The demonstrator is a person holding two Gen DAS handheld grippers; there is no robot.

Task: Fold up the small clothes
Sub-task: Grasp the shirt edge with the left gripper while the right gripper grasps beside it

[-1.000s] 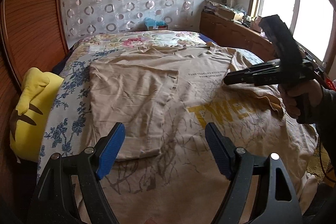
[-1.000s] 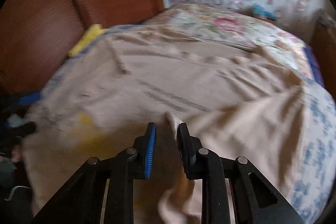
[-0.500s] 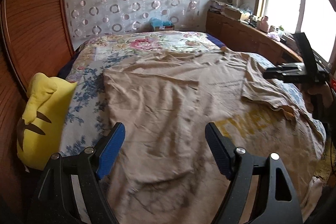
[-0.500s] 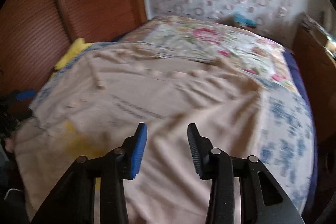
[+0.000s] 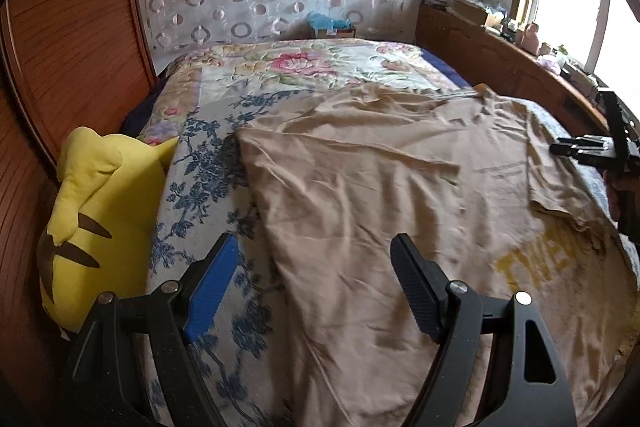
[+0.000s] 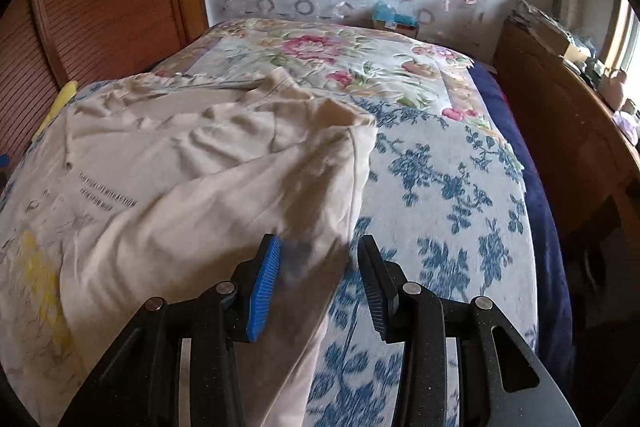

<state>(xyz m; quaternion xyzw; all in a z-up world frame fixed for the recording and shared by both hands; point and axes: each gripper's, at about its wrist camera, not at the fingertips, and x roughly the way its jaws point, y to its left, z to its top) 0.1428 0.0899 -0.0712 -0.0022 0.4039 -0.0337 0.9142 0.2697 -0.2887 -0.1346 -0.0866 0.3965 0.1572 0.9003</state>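
A beige T-shirt (image 5: 360,195) with yellow lettering (image 5: 536,263) lies flat on the bed, both side parts folded in over its middle. My left gripper (image 5: 314,243) hovers open over the shirt's left edge, with nothing between its blue pad and its black pad. My right gripper (image 6: 319,241) is open above the folded right edge of the T-shirt (image 6: 192,187). The cloth lies below its jaws and is not pinched. In the left wrist view the right gripper (image 5: 560,149) shows at the far right, held by a hand.
A yellow plush cushion (image 5: 92,219) sits at the bed's left side against a wooden door (image 5: 68,47). The blue-flowered cover (image 6: 440,195) and a floral quilt (image 5: 304,67) lie under the shirt. A wooden cabinet (image 5: 500,63) runs along the right, below the window.
The right gripper opened, let go of the shirt fold and drew off to the right. The left gripper slid left to the shirt's left edge, still open.
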